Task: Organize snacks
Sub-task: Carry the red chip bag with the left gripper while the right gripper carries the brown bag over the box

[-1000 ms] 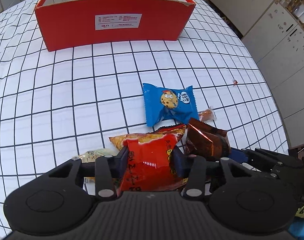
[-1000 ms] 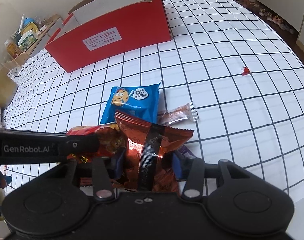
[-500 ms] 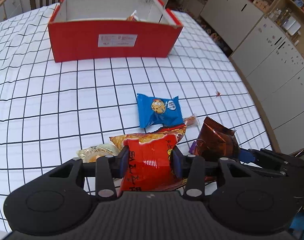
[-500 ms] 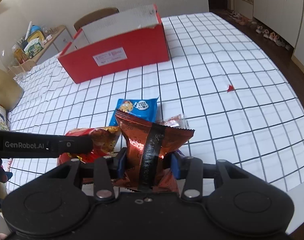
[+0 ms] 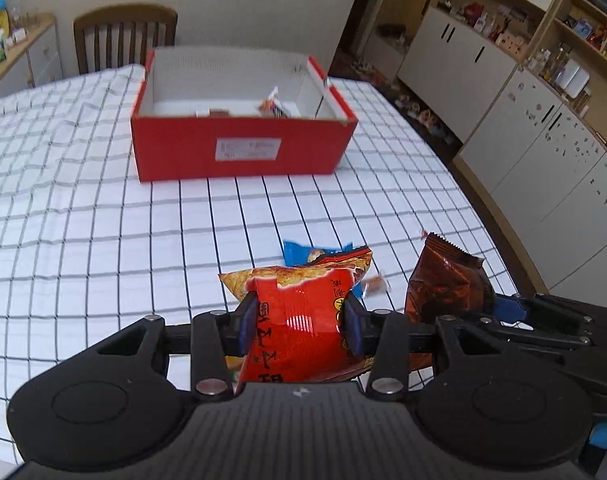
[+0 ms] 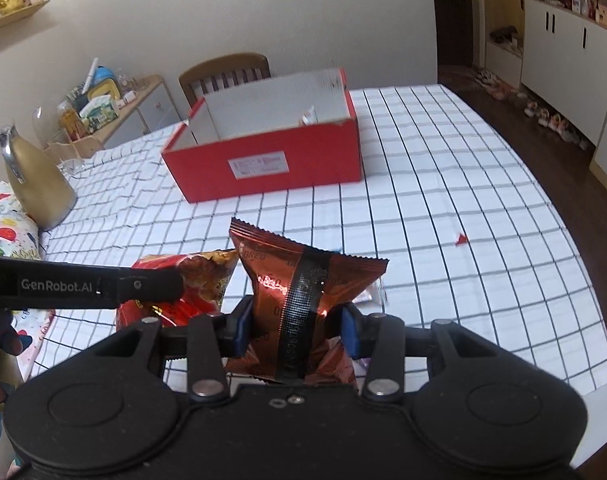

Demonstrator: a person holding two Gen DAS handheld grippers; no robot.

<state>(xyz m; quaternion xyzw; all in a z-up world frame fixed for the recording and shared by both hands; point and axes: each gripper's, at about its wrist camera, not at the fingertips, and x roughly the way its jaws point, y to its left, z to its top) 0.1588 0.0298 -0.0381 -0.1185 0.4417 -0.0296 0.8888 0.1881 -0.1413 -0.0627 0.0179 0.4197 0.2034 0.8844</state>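
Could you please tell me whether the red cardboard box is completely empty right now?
No, a few small wrapped snacks already lie inside the red cardboard box.

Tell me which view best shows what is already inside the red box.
The left wrist view: it looks down over the red box front wall onto a few wrappers on its floor. The right wrist view shows only one wrapper tip above the rim.

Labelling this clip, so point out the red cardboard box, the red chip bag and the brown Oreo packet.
red cardboard box [image 5: 239,156], left wrist view, front wall.
red chip bag [image 5: 299,320], left wrist view, printed face.
brown Oreo packet [image 6: 303,280], right wrist view, back seam.
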